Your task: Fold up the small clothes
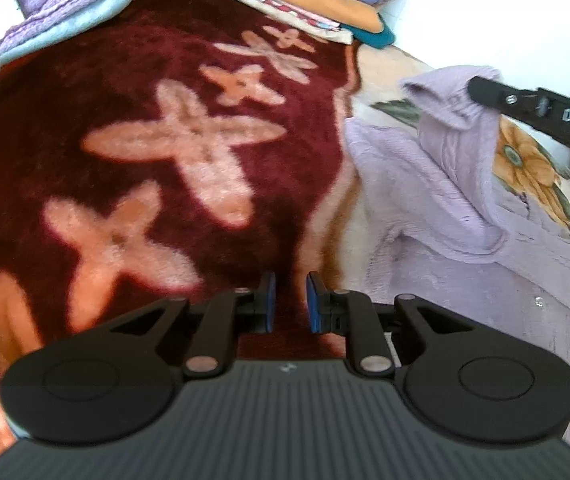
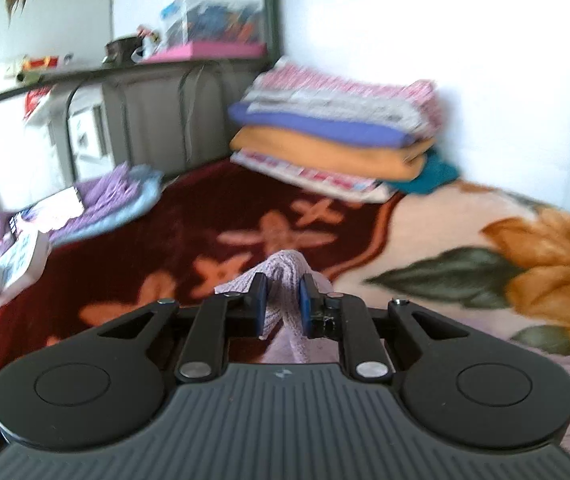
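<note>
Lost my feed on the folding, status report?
Right gripper shut on lilac garment, one corner lifted. Left gripper open, empty, over red blanket. Nothing blocking the fold.

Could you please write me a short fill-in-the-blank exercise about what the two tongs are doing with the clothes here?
1. The right tongs are shut on the ____ garment.
2. The left tongs hold ____.
3. Under the left tongs lies a maroon blanket patterned with ____.

Missing words: lilac; nothing; flowers
</note>
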The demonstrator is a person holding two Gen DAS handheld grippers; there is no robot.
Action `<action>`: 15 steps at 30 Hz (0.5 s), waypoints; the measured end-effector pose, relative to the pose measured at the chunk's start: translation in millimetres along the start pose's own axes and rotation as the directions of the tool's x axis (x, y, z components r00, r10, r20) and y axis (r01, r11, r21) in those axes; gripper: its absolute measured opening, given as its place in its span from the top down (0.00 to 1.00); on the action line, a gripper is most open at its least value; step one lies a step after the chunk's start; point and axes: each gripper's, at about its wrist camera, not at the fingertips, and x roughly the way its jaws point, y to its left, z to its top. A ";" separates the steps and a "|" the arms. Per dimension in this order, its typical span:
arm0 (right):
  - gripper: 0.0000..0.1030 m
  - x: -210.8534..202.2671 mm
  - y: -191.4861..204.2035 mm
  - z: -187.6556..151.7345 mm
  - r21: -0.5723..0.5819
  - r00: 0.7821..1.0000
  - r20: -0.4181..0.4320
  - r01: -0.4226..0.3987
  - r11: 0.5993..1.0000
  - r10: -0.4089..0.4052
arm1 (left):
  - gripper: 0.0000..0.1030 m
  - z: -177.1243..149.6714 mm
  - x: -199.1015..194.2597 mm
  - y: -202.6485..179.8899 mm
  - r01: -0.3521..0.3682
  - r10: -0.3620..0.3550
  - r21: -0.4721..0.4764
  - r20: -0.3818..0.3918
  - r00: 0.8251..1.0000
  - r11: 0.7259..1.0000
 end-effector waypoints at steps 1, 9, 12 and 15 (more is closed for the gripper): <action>0.82 -5.7 -6.1 1.7 0.010 1.000 0.011 0.014 1.000 -0.014 | 0.81 0.8 -0.5 -3.1 0.006 -0.006 0.005 0.002 1.000 1.000; 0.82 -55.3 -63.5 8.0 0.103 0.984 0.078 0.154 0.983 -0.162 | 0.81 14.6 0.3 -42.4 0.056 -0.060 0.108 0.031 0.998 0.993; 0.82 -76.5 -84.9 7.6 0.143 0.969 0.106 0.206 0.968 -0.221 | 0.81 20.9 4.9 -58.1 0.072 -0.079 0.147 0.038 0.996 0.986; 0.82 -98.0 -107.6 4.6 0.182 0.954 0.127 0.247 0.952 -0.272 | 0.81 28.5 12.9 -73.9 0.086 -0.095 0.189 0.040 0.995 0.978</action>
